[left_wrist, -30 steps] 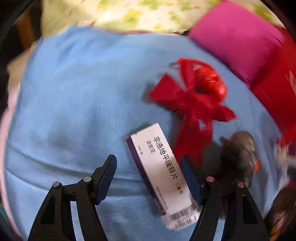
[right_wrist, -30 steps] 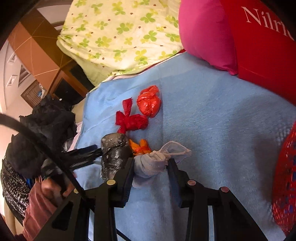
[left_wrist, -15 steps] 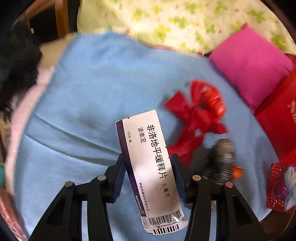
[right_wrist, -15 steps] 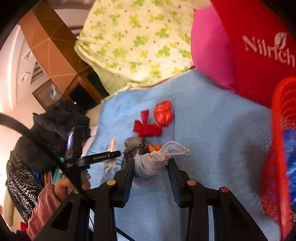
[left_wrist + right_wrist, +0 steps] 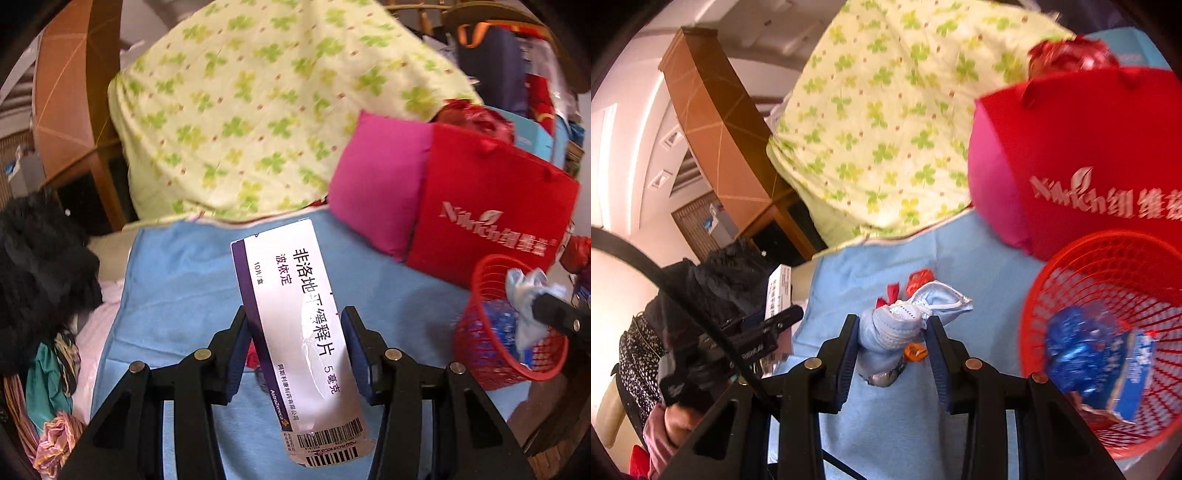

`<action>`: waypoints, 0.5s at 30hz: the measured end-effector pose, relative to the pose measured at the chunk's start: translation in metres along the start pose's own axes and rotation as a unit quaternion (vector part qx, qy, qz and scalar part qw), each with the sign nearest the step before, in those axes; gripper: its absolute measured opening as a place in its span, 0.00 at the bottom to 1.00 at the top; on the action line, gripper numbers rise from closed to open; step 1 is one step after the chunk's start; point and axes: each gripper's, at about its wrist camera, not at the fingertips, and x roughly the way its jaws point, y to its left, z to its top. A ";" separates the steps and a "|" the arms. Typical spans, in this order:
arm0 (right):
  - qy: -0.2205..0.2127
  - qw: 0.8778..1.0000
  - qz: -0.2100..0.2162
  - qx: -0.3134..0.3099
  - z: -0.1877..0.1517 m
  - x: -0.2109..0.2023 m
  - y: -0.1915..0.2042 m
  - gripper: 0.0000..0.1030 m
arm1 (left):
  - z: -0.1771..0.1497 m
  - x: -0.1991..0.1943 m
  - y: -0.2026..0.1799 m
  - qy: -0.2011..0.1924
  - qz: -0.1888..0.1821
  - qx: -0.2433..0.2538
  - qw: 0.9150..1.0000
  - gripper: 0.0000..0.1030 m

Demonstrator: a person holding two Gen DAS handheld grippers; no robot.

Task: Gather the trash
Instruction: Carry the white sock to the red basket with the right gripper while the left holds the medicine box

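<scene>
My left gripper (image 5: pixel 295 336) is shut on a long white and purple medicine box (image 5: pixel 295 325), held up above the blue blanket (image 5: pixel 177 288). In the right wrist view my right gripper (image 5: pixel 892 334) is shut on a crumpled pale blue face mask (image 5: pixel 897 321), also lifted off the blanket. A red mesh basket (image 5: pixel 1108 266) stands at the right, holding a blue wrapper (image 5: pixel 1071 339) and a blue carton. The basket (image 5: pixel 480 332) shows at the right of the left wrist view too. Red wrappers (image 5: pixel 916 280) and a grey foil lump (image 5: pixel 882 378) lie on the blanket under the mask.
A red gift bag (image 5: pixel 491 214) and a pink cushion (image 5: pixel 376 184) stand behind the basket. A green-patterned quilt (image 5: pixel 258 110) is piled at the back. Dark clothing (image 5: pixel 40 273) lies at the left edge, with a wooden cabinet (image 5: pixel 716 147) beyond. A hand (image 5: pixel 676 424) holds the left gripper.
The left gripper closed on the medicine box and lifted it off the blanket. The right gripper rose with the mask and swung toward the red basket, which came into view.
</scene>
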 end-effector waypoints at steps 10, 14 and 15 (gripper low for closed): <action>-0.044 0.999 0.003 0.009 0.003 -0.055 0.000 0.38 | -0.001 -0.041 -0.049 -0.032 -0.004 0.055 0.998 0.49; -0.053 0.999 0.007 0.008 0.001 -0.066 0.002 0.38 | -0.002 -0.052 -0.058 -0.039 -0.004 0.067 0.997 0.49; -0.056 0.998 0.009 0.008 0.001 -0.070 0.003 0.38 | -0.002 -0.055 -0.061 -0.041 -0.004 0.070 0.997 0.49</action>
